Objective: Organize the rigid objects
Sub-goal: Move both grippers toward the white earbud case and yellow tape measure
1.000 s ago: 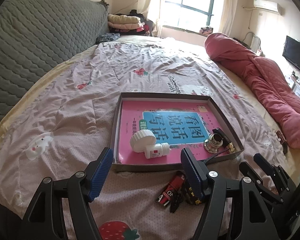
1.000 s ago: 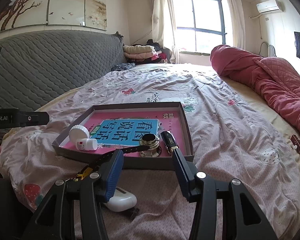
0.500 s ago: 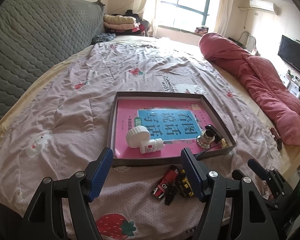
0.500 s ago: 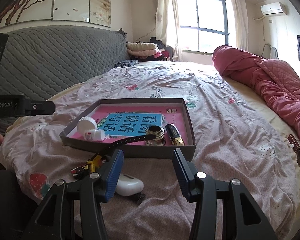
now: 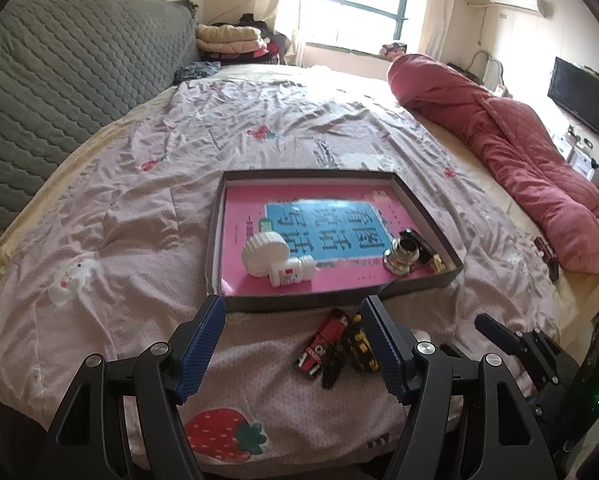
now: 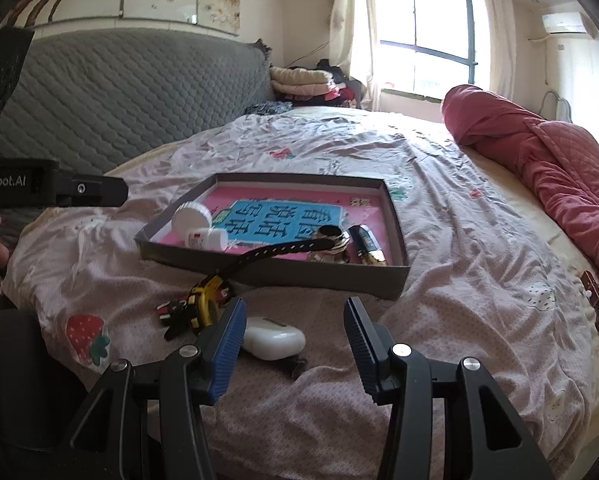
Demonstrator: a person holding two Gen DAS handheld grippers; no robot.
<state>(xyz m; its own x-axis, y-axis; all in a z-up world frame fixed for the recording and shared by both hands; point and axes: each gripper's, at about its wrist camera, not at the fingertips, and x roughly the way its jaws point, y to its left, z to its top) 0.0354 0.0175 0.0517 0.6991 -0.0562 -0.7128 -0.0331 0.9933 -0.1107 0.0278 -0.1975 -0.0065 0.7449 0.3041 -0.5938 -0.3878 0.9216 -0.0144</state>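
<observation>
Above soft bedsheet I am holding R gripper (image 6: pixel 293 322) w/ jaws apart, empty; smooth white oval earbud case (image 6: pixel 274 337) could slip sideways.

Both fisheye cameras are sitting just behind their own gripper fingers and looking forward and downward across the bed (image 5: pixel 179 184) toward the window wall at the top of the frame. The left wrist view is facing the grey tray (image 5: pixel 299 303) almost head-on from near its front wall, placing it in the centre of the frame. The right wrist view is looking from further to the right, seeing the same tray (image 6: pixel 331 276) at an angle, centre-left. Both views are sharing the tray, the toy cars (image 5: pixel 339 340) (image 6: pixel 195 304) in front of it, the grey headboard at upper left and the red quilt (image 5: pixel 519 152) (image 6: pixel 547 152) at right.
</observation>
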